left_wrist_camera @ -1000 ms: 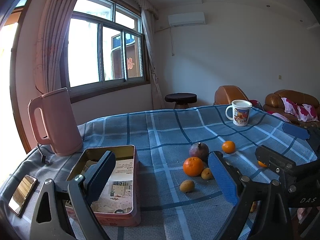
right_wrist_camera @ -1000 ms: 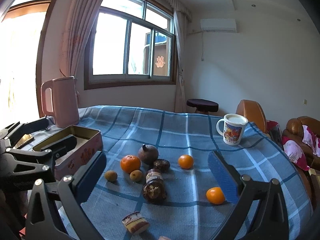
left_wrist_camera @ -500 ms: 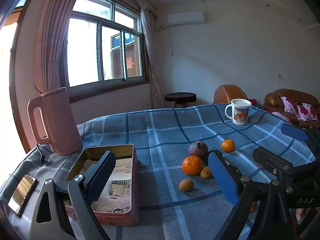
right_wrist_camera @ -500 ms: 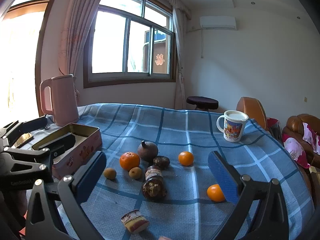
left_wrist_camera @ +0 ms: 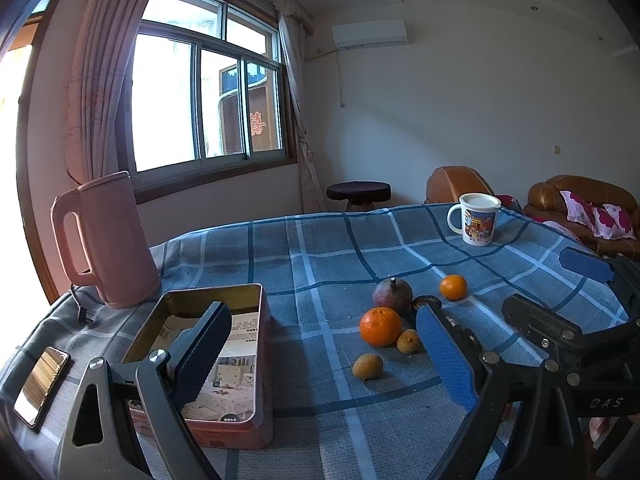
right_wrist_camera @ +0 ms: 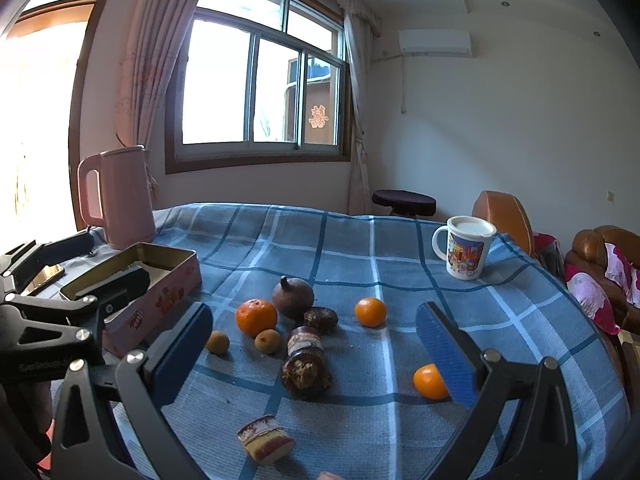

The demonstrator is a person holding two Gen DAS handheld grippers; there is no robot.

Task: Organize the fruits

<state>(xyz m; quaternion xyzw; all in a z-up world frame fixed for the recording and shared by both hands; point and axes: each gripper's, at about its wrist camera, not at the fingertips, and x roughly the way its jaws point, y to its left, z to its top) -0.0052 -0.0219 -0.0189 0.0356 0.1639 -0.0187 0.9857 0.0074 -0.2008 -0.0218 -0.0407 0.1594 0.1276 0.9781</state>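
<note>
With both the left gripper (left_wrist_camera: pixel 320 354) and the right gripper (right_wrist_camera: pixel 316 344) spread wide and empty, the large round orange mandarin (right_wrist_camera: pixel 256 317), lying on the blue checked tablecloth (right_wrist_camera: pixel 360 248) beside the open rectangular pink tin (left_wrist_camera: pixel 256 364), should be straddled squarely before closing.

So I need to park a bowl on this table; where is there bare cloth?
Bare cloth lies between the pink kettle and the mug, behind the fruit. A narrower strip runs between the tin box and the big orange. It is crowded around the pomegranate, where fruits and wrapped snacks cluster.
</note>
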